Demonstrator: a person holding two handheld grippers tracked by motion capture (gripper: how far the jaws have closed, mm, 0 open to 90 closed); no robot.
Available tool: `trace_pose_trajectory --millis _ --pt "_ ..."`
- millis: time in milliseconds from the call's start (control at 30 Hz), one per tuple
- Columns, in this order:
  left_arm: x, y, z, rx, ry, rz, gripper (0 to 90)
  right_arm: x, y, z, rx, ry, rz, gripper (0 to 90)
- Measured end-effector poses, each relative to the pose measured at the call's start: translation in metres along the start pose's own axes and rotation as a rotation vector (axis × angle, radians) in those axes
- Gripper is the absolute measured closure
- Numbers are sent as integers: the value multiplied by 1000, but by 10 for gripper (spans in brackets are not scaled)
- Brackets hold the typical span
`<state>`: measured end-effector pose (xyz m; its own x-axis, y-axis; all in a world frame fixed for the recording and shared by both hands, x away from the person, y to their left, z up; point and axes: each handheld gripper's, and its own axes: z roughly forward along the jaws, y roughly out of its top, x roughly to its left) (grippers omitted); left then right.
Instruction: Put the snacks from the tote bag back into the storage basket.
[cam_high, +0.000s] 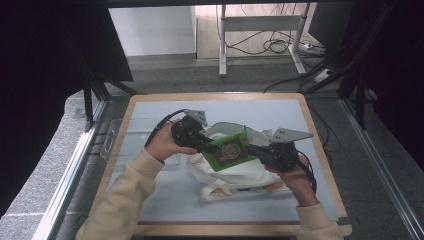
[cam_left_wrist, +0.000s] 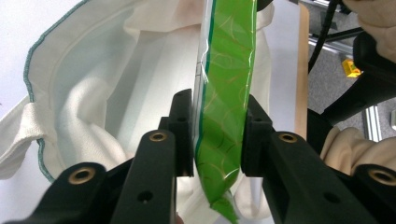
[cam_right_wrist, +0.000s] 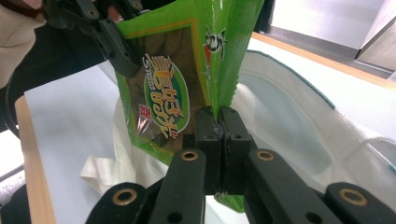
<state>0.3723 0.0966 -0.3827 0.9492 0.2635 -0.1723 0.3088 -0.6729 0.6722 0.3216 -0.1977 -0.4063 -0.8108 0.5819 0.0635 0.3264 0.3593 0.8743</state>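
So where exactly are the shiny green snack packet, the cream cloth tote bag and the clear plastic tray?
Shiny green snack packet (cam_high: 228, 151), high view, its printed front.
Cream cloth tote bag (cam_high: 235, 175), high view, its body below the packet.
Clear plastic tray (cam_high: 111, 142), high view, its left rim by the handle slot.

Glossy plastic snack packet (cam_high: 229, 151) above a matt cloth bag (cam_high: 240, 175).

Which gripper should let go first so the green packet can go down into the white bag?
Left gripper, probably: its jaws only loosely flank the green packet, while the right gripper pinches its edge firmly above the white bag.
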Motion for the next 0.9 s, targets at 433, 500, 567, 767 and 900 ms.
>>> trace_pose_trajectory --millis 433,500,567,767,900 --pt "-10 -7 -15 -61 81 -38 731 -2 -1 -1 -62 -22 39 623" --pt "-12 -11 -17 -82 100 -50 730 -2 -2 -2 -66 -33 55 559" --pt "-16 -14 -18 -95 125 -56 730 -3 -2 -2 -67 -37 78 501" --pt "-25 -28 -16 -147 168 -77 730 -2 -2 -4 -85 -60 110 422" --pt "-28 -37 -14 -188 176 -92 730 -3 -4 -4 -73 -62 121 388"
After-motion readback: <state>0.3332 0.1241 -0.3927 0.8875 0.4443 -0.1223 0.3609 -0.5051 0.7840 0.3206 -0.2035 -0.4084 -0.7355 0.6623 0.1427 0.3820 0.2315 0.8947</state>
